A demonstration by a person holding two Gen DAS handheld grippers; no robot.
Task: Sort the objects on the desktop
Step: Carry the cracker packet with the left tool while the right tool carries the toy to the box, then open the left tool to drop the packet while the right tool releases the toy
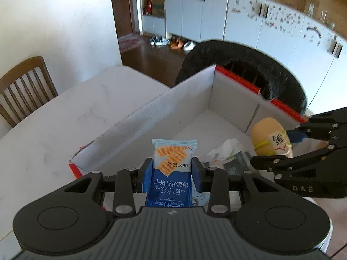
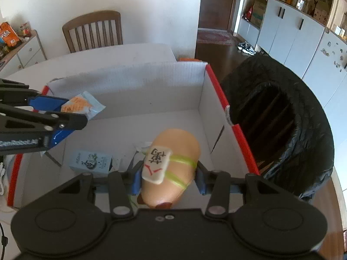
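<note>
My left gripper is shut on a blue soda-biscuit packet and holds it above the near end of a white cardboard box with a red rim. My right gripper is shut on a tan squishy toy with a mahjong tile and green bands, held over the box. In the right wrist view the left gripper with the packet shows at the left. In the left wrist view the right gripper with the toy shows at the right.
Inside the box lie a small blue-grey carton and crumpled wrappers. A black-lined bin stands right of the box. The box sits on a white table. A wooden chair stands behind it.
</note>
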